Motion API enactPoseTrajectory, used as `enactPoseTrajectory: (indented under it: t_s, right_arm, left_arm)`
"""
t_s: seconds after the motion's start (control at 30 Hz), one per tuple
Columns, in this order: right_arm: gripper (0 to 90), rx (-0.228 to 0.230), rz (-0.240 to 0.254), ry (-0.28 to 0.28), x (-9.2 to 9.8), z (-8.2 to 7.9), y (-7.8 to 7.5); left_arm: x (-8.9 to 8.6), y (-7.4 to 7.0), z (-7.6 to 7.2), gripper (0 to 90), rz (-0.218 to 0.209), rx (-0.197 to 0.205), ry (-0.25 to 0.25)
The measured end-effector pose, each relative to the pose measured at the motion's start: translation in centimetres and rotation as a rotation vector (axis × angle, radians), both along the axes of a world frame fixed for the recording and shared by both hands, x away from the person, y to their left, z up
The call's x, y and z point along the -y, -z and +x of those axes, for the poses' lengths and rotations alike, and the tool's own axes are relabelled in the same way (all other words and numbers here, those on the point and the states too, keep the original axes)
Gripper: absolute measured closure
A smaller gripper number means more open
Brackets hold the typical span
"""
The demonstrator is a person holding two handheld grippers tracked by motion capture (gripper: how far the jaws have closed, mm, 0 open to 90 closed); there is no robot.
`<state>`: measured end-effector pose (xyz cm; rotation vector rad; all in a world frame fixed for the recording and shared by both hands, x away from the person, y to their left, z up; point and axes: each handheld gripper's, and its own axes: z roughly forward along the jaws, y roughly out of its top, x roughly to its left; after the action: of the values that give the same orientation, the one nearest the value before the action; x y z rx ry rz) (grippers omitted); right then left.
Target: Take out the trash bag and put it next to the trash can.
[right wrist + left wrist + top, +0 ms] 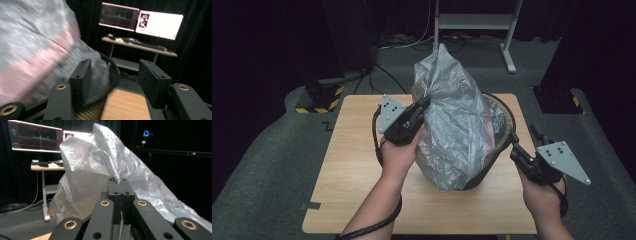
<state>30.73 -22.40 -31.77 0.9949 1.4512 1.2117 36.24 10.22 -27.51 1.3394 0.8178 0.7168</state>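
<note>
A wooden table [362, 170] fills the centre of the high view, standing on grey carpet in a dark room. At the middle of the frame a crumpled, translucent silver-grey plastic bag [452, 120] rises in a peak over a black round bin [504, 125], which stands on the right half of the tabletop. The bag drapes down the bin's near and left sides, and a patch of pink shows through the film near the rim.

The left gripper [424, 105] is held just left of centre, its grey three-cornered plate tilted toward the upper left. Its jaws are pinched together on a fold of the bag. In the left gripper view the two black jaws meet at the lower middle of the frame with the thin film caught between them, and the bag [105, 175] billows up behind to the top of the picture.

The right gripper [515, 141] is at the lower right of the high view, beside the bin's right edge and apart from the bag. In the right gripper view its jaws stand apart with nothing between them, only tabletop showing in the gap; the blurred bag [37, 45] fills the left side.

Monitors [140, 21] glow at the upper right of that view.
</note>
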Motion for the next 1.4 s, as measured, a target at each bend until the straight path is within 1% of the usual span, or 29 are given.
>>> enactPoseTrajectory:
  t_s: [0.03,0.17,0.23,0.3,0.4,0.5,0.57,0.63,0.7,0.73,0.77,0.8,0.87,0.9,1.0,1.03,1.07,1.13,1.2,1.23,1.3,1.4]
  right_arm:
    - [43.2,-0.004,0.001,0.007,0.3,0.0,0.2]
    - [40.9,-0.020,0.003,0.036,1.6,0.1,1.1]
    - [39.6,-0.037,0.004,0.046,2.1,0.1,1.7]
    - [38.6,-0.050,0.000,0.052,2.4,0.0,2.3]
    - [38.6,-0.069,0.002,0.050,2.7,-0.1,3.3]
    - [37.1,-0.103,-0.015,0.051,2.8,0.1,4.8]
    - [35.1,-0.121,-0.018,0.051,3.0,0.3,5.8]
    - [32.6,-0.143,-0.024,0.057,3.3,0.6,7.1]
    - [31.6,-0.168,-0.025,0.068,3.6,1.0,8.2]
    - [31.6,-0.170,-0.027,0.069,3.8,1.1,8.6]
    - [31.5,-0.171,-0.021,0.064,4.1,1.3,9.1]
    - [30.3,-0.178,-0.001,0.053,4.6,1.6,9.7]
    - [28.0,-0.212,0.021,0.059,5.1,2.0,10.5]
    - [27.2,-0.237,0.032,0.060,5.4,2.4,11.1]
    - [23.5,-0.284,0.025,0.074,5.8,3.0,12.3]
    - [22.7,-0.292,0.025,0.076,5.8,3.1,12.6]
    - [19.7,-0.310,0.031,0.068,5.8,3.2,13.0]
    - [14.8,-0.341,0.042,0.067,5.8,3.5,13.6]
    - [15.1,-0.368,0.038,0.089,5.6,3.6,13.9]
    - [15.1,-0.372,0.032,0.093,5.5,3.7,14.0]
    - [15.0,-0.363,0.027,0.086,5.4,3.6,14.0]
    - [15.0,-0.355,0.017,0.081,5.2,3.5,13.9]
  left_arm:
    - [0.1,-0.2,0.0,89.4,0.001,0.012,-0.001]
    - [0.4,-0.7,-0.2,89.5,-0.006,0.038,0.001]
    - [0.5,-1.0,-0.3,89.5,-0.013,0.053,0.002]
    - [0.5,-1.3,-0.5,89.5,-0.019,0.071,0.005]
    - [0.6,-1.7,-0.8,89.5,-0.017,0.093,0.007]
    - [0.8,-2.4,-1.4,89.5,-0.025,0.125,0.011]
    - [0.9,-2.8,-1.8,89.5,-0.025,0.148,0.011]
    - [0.9,-3.2,-2.1,89.5,-0.039,0.168,0.016]
    - [0.9,-3.6,-2.4,89.5,-0.044,0.186,0.014]
    - [0.9,-3.8,-2.5,89.5,-0.047,0.194,0.013]
    - [0.8,-4.0,-2.7,89.5,-0.054,0.205,0.011]
    - [0.8,-4.2,-2.8,89.5,-0.062,0.209,0.011]
    - [0.6,-4.5,-2.9,89.5,-0.066,0.228,0.006]
    - [0.6,-4.6,-2.9,89.5,-0.073,0.231,0.008]
    - [0.5,-5.0,-2.8,89.5,-0.089,0.244,0.021]
    - [0.4,-5.2,-2.9,89.5,-0.094,0.261,0.024]
    - [0.3,-5.3,-2.9,89.5,-0.097,0.268,0.024]
    - [0.1,-5.8,-3.0,89.5,-0.113,0.284,0.023]
    - [-0.2,-6.4,-3.1,89.5,-0.126,0.301,0.020]
    - [-0.3,-6.6,-3.2,89.5,-0.121,0.309,0.015]
    - [-0.7,-7.2,-3.5,89.5,-0.123,0.331,0.002]
    - [-1.5,-7.8,-3.8,89.5,-0.128,0.346,-0.018]
